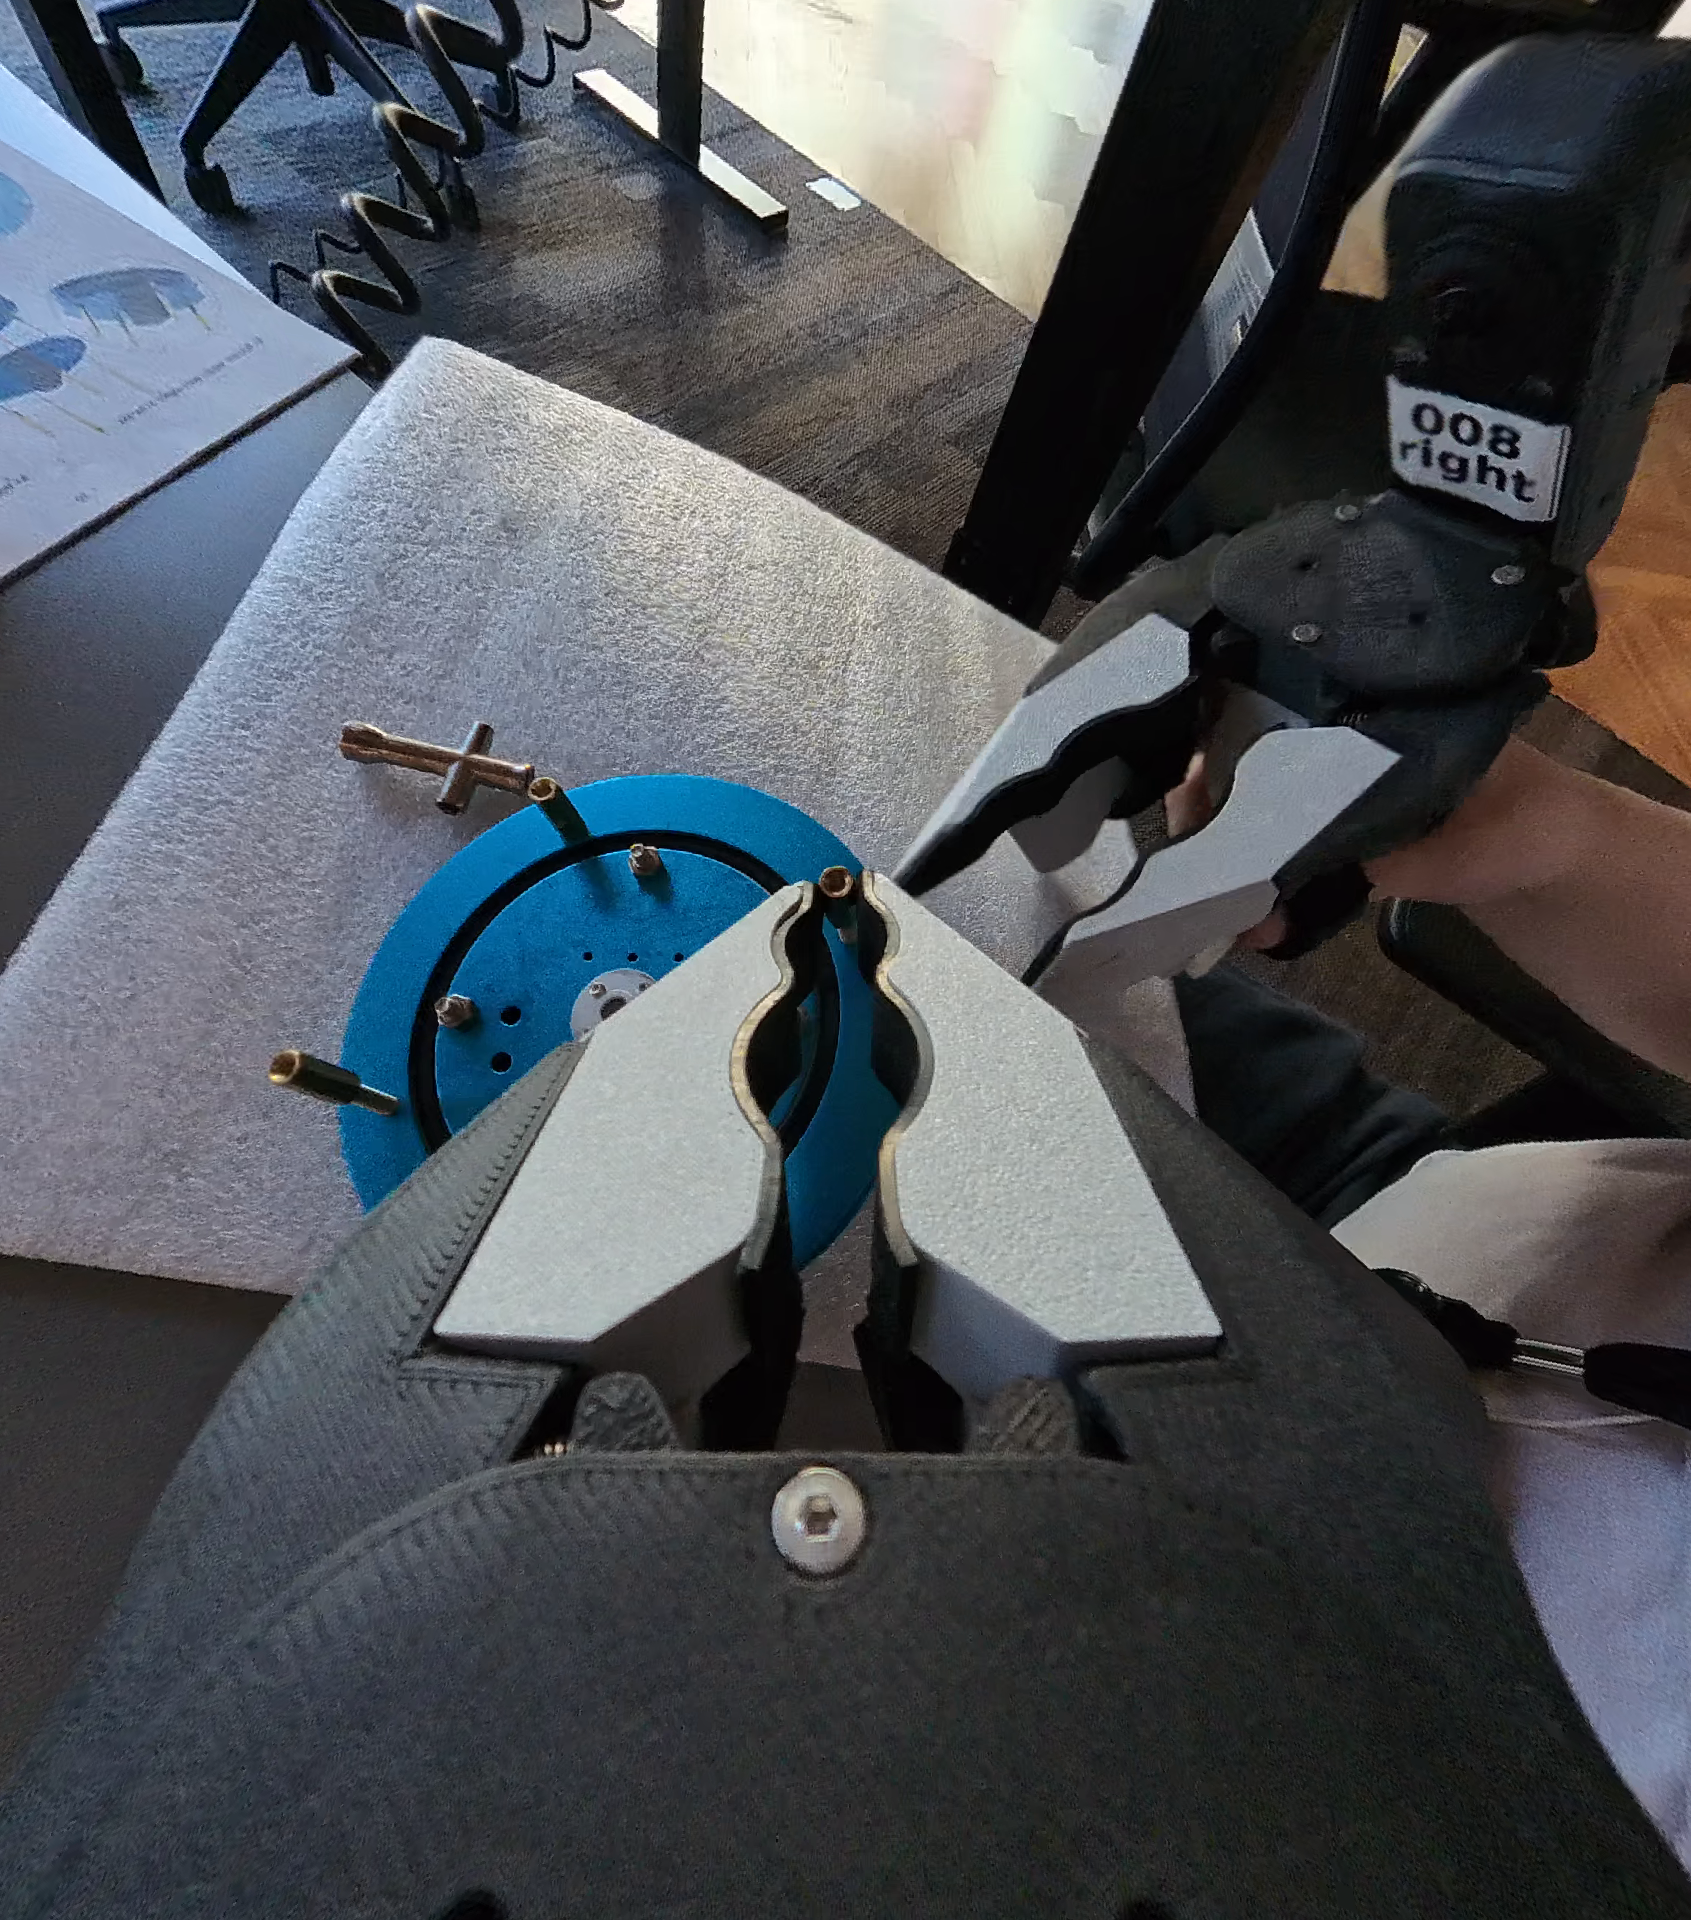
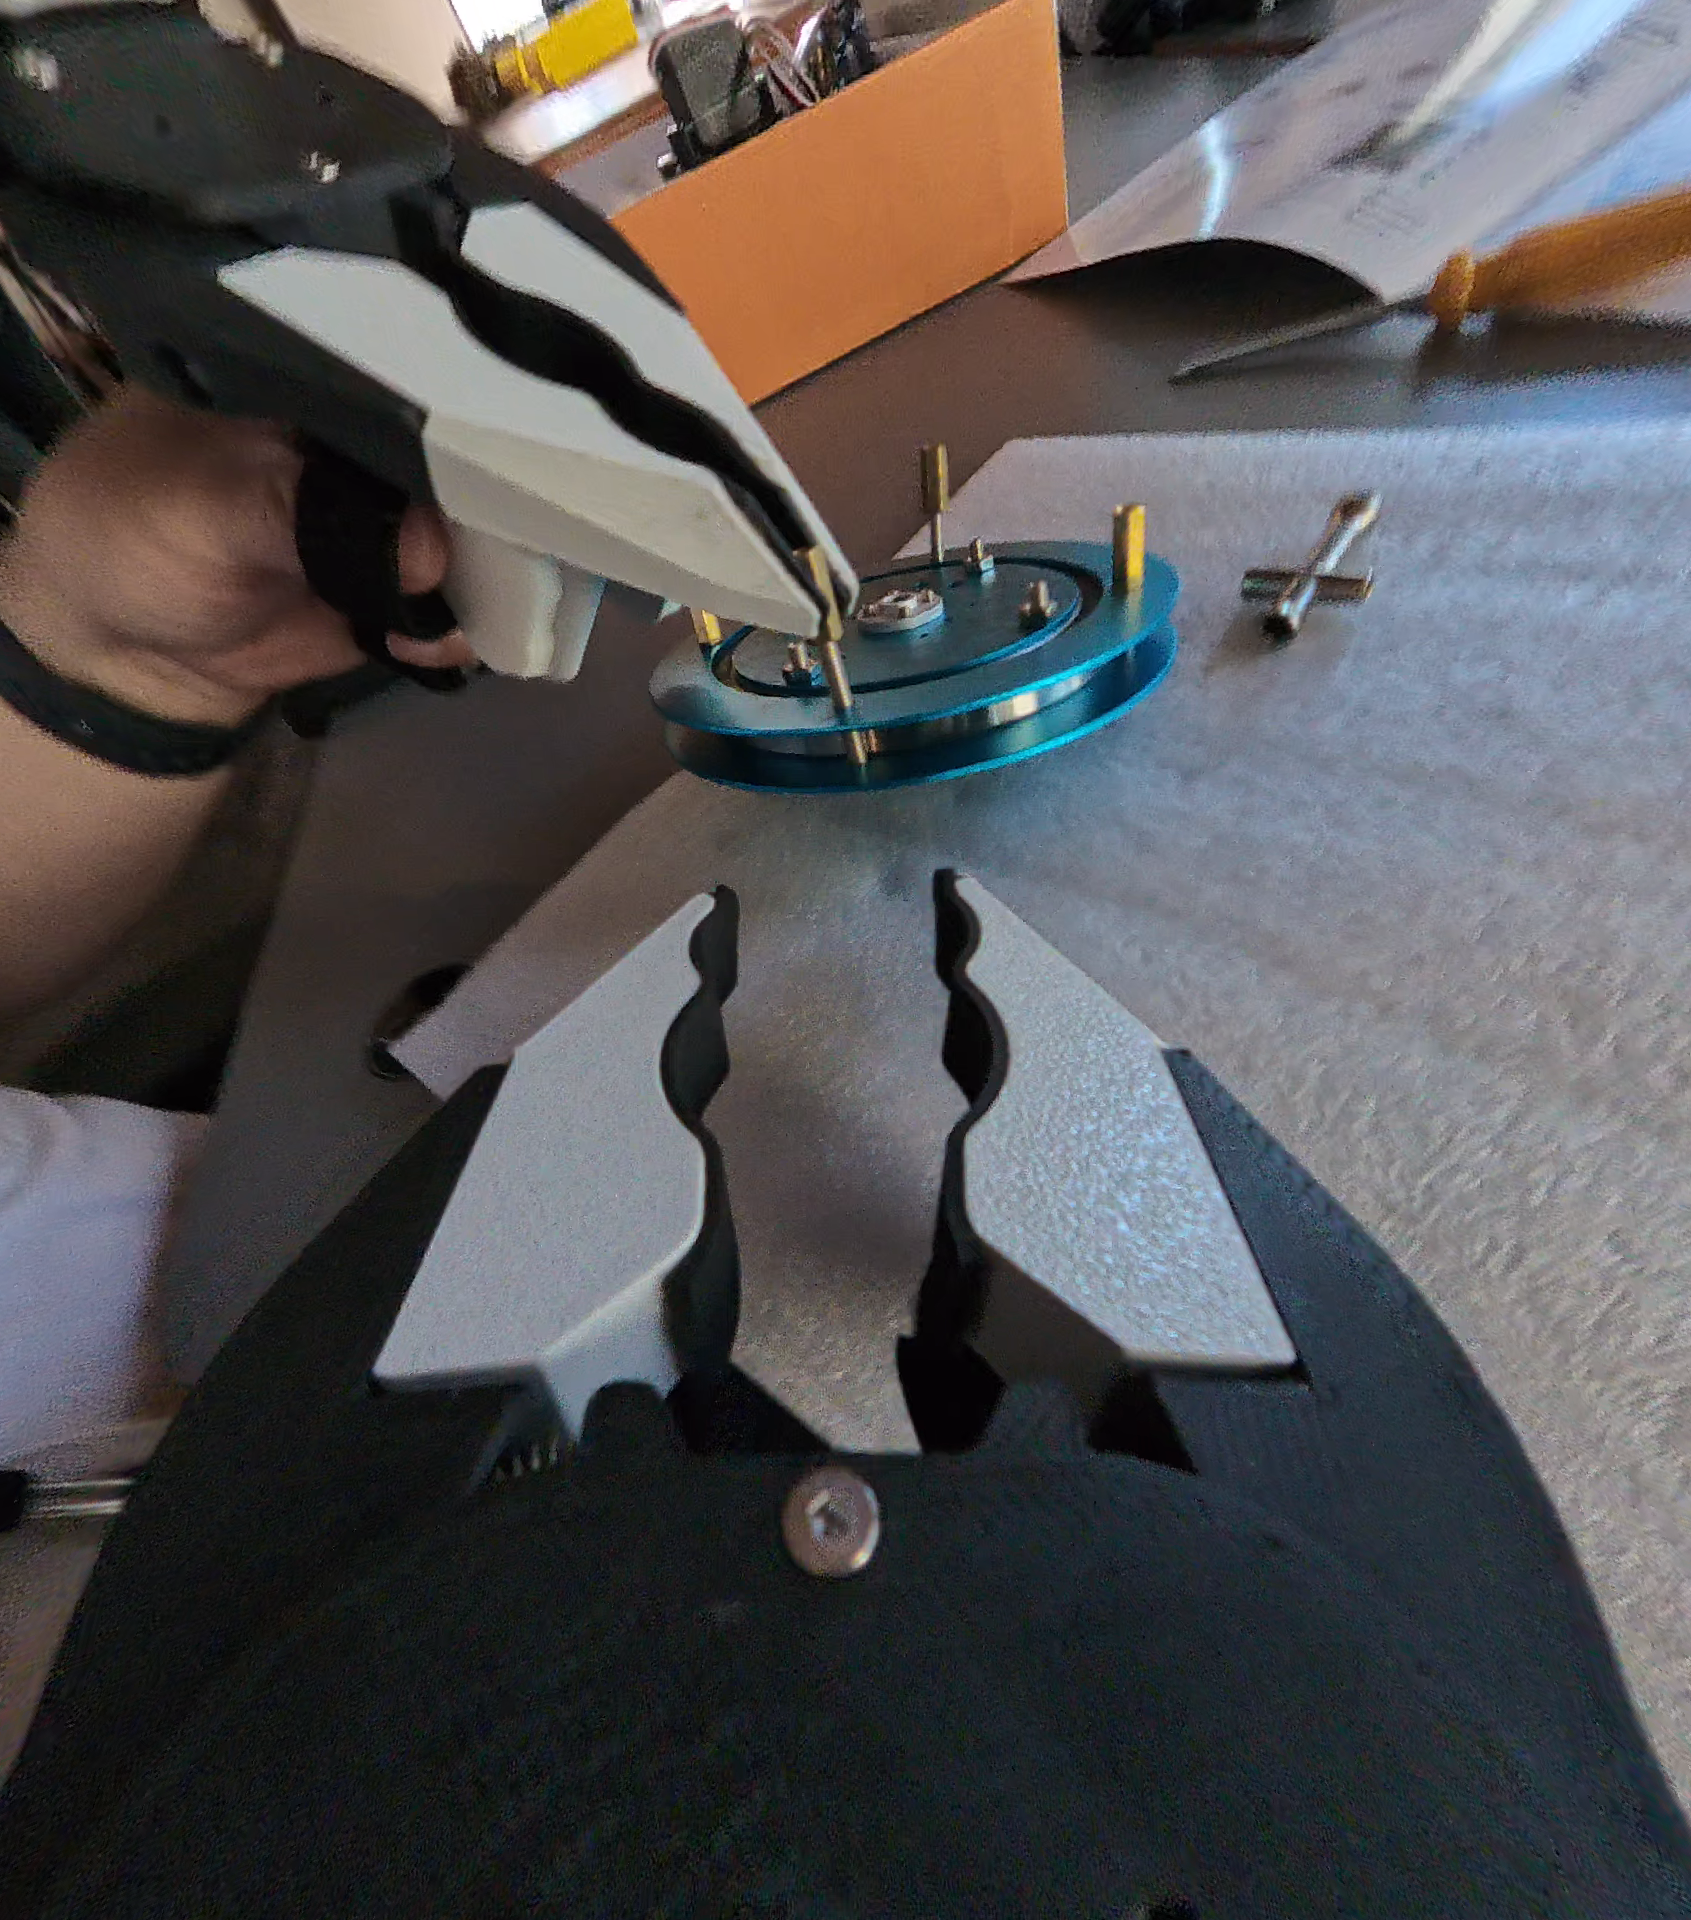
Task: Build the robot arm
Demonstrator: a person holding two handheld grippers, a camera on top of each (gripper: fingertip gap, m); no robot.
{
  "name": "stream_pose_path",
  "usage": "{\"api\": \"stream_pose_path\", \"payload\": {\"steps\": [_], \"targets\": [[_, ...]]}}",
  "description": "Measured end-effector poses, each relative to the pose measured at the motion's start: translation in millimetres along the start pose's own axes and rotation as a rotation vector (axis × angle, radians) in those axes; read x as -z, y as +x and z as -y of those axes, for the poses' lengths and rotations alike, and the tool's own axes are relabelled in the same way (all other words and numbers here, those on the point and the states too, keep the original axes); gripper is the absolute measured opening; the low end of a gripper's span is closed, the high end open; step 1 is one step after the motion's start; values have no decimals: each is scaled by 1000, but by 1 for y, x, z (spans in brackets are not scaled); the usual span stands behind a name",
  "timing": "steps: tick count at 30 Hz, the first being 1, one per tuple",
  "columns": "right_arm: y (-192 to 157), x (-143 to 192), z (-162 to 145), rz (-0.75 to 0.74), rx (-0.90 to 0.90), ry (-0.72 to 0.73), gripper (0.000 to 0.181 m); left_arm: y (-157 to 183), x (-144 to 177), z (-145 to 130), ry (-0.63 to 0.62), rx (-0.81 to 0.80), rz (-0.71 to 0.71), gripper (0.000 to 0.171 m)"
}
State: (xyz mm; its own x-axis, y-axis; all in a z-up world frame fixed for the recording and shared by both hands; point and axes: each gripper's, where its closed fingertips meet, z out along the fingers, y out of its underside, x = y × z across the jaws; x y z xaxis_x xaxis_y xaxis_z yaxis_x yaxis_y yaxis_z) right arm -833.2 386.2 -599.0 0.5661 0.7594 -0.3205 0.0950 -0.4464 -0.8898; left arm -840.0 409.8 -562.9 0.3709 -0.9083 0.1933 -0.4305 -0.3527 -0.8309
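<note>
Left gripper (image 1: 836,883) pinching brass standoff (image 1: 837,891) on blue disc (image 1: 529,935), right gripper (image 2: 830,899) beside it, fingers apart, empty.

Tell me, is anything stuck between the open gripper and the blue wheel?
Nothing visible. Only bare grey foam mat lies between the right gripper and the blue wheel. The left gripper pinches a brass post on the wheel's near edge.

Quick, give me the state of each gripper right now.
Left gripper: shut on a brass standoff standing in the blue disc.
Right gripper: open, holding nothing, above the foam mat.
</note>
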Motion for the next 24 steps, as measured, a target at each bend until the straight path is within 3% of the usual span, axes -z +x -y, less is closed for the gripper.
{"api": "stream_pose_path", "payload": {"steps": [2, 6, 9, 15, 19, 24], "targets": [[-1, -3, 2, -17, 81, -35, 39, -2, 2, 2, 1, 9, -14, 4], [-2, -7, 8, 36, -69, -69, 32, -3, 3, 3, -16, 42, -58, 5], [21, -3, 10, -152, 205, -88, 38, -3, 3, 3, -4, 59, -75, 4], [20, -3, 4, -139, 378, -252, 44, 2, 4, -6, -2, 26, -67, 5], [16, 5, 16, -92, 440, -302, 40, -6, 34, -2, 122, 72, -31, 13], [-8, -18, 70, 90, 618, -273, 23, -47, 78, -20, 197, 121, 114, 14]]}}
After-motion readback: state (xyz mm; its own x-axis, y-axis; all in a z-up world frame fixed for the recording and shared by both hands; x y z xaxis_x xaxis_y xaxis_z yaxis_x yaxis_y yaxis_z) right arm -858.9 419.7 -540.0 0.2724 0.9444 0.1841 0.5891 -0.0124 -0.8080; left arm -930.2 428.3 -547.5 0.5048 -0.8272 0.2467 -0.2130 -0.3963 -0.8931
